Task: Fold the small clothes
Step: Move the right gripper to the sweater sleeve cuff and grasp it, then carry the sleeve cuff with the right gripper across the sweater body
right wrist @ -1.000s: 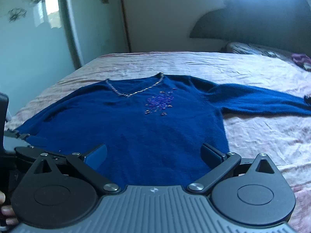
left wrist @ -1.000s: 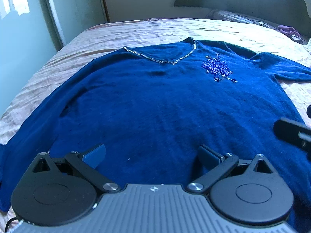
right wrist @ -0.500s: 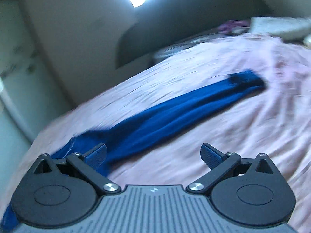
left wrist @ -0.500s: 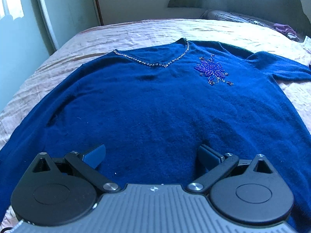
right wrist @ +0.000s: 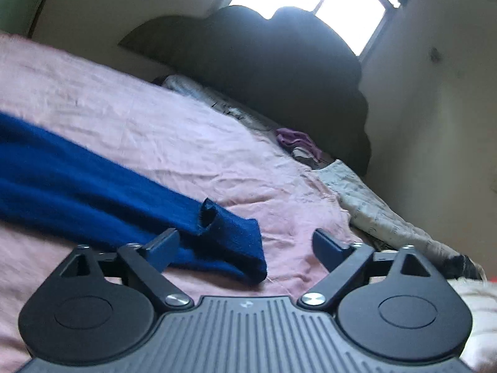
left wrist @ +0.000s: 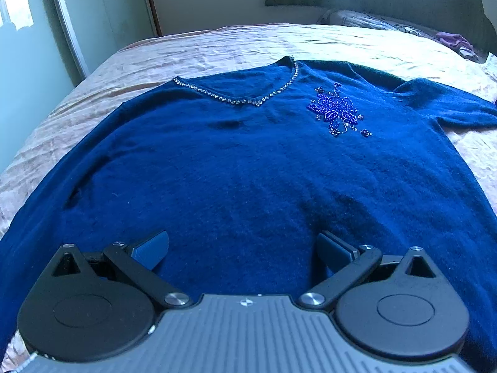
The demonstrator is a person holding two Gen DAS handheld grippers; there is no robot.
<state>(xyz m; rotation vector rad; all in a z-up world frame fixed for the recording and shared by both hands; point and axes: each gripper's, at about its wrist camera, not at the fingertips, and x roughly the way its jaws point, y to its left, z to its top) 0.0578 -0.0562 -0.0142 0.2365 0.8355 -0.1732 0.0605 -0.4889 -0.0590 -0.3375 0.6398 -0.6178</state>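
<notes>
Sweater (left wrist: 248,168) flat on bed (left wrist: 217,46), left gripper (left wrist: 243,248) and right gripper (right wrist: 245,245) both spread apart, holding nothing

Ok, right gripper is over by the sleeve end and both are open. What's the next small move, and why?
Probably ease the right gripper down and close it on the sleeve cuff. Its jaws stand open with the cuff lying between them on the pink bedspread, nothing gripped yet. The blue sweater lies flat, face up, so folding that sleeve in looks like the first step. The left gripper can wait, open, over the body.
</notes>
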